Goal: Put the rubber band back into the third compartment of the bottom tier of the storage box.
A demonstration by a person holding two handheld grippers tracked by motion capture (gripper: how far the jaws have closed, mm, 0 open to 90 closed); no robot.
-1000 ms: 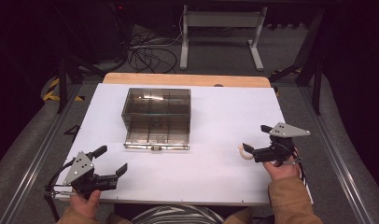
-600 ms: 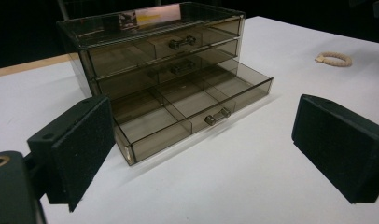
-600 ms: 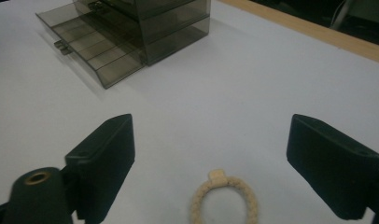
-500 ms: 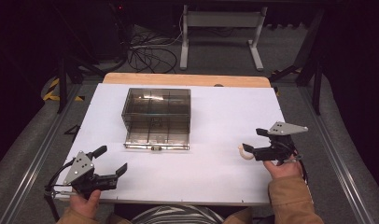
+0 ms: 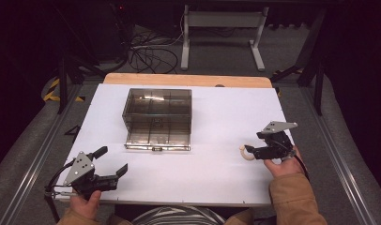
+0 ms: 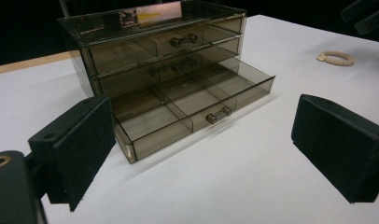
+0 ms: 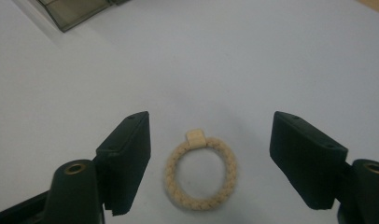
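While the white surface (image 5: 217,117) sits in a dark room with grey carpet and cables behind, a smoky drawer box (image 5: 158,117) stands mid-left, bottom drawer pulled out. Bare surface lies all round the ring (image 7: 200,172), which rests flat near the right edge; round, no long axis, its tab pointing away from the right claw (image 7: 211,163). Jaws have just been closing, straddling the ring, not touching. Left claw (image 5: 111,161) wide open, empty, near the front edge.

1. Left gripper (image 5: 110,162): black body, grey three-cornered plate w/ dark dots, black cable.
2. Right gripper (image 7: 210,161): black jaws w/ flat textured pads (image 7: 131,161), brass-ringed holes.
3. Sleeves (image 5: 294,199): tan/brown.
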